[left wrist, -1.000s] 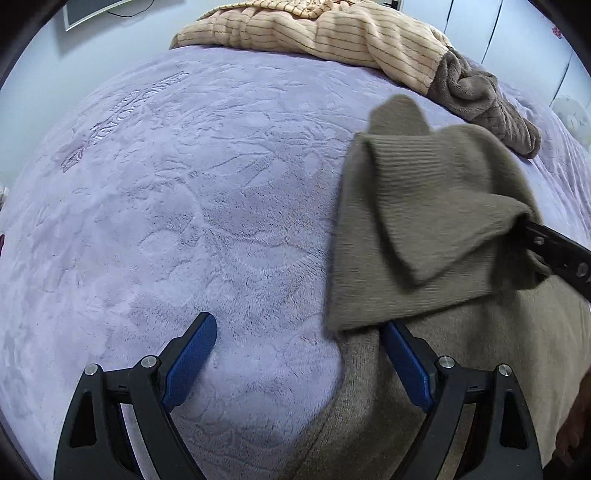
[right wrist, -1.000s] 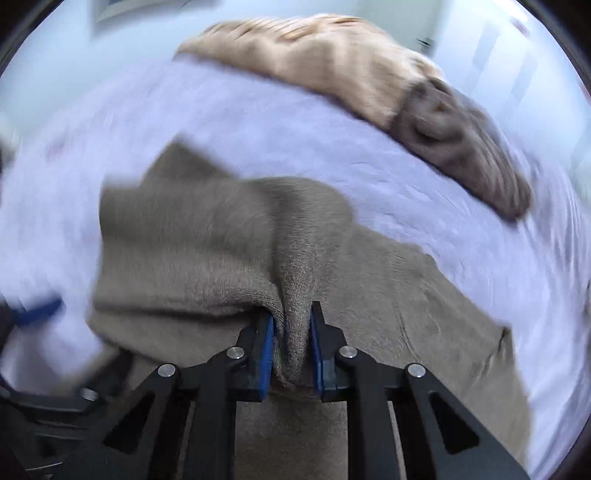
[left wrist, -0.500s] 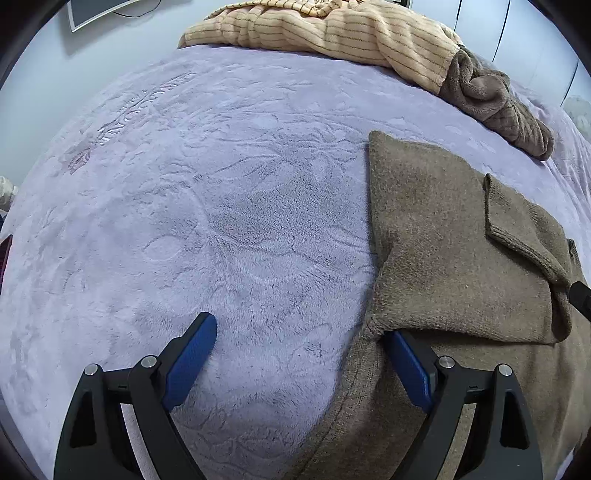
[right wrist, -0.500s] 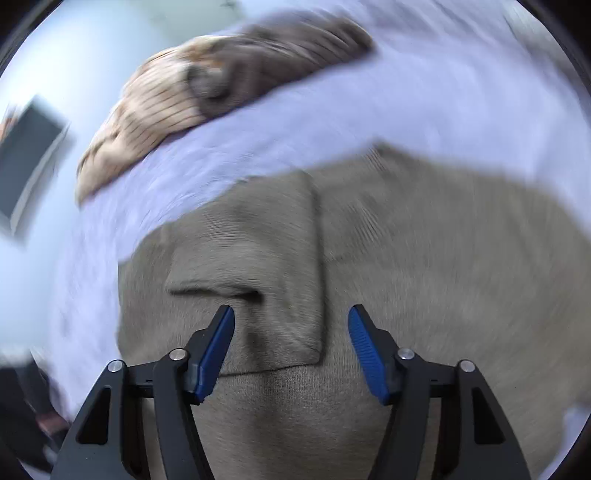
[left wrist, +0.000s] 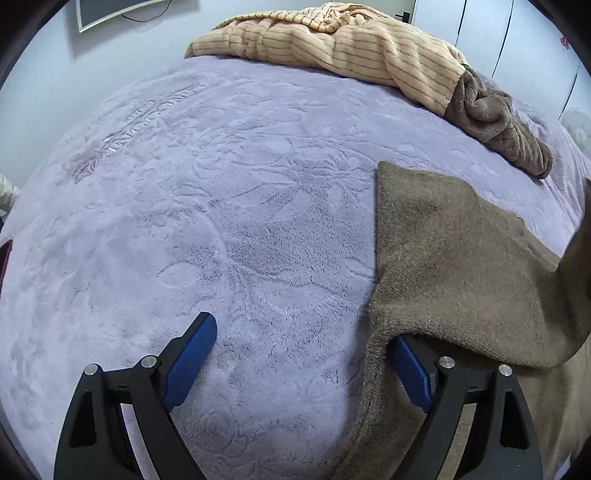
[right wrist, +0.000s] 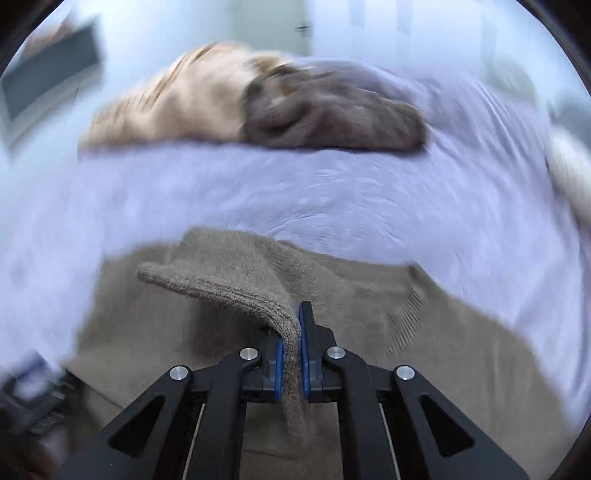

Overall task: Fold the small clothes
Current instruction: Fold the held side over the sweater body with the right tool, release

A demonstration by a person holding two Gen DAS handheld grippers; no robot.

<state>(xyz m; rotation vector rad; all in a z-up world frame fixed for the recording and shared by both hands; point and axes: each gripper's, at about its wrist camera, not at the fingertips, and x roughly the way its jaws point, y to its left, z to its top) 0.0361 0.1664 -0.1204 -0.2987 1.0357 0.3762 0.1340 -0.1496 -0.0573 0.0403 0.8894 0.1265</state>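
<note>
A brown knit sweater lies on the lilac bedspread, at the right of the left wrist view. One flap is folded over the body. My left gripper is open just above the bedspread. Its right finger sits partly under the folded edge and grips nothing. In the blurred right wrist view, my right gripper is shut on a ribbed edge of the sweater. That strip of knit rises off the cloth below into the jaws.
A beige striped blanket and a brown plush cloth are heaped at the far side of the bed. A dark screen hangs on the wall behind, and white wardrobe doors stand at the back right.
The right gripper laid the raised sleeve across the sweater, opened, rolled and moved, then shut on a ribbed edge. The left gripper stayed put and open.
</note>
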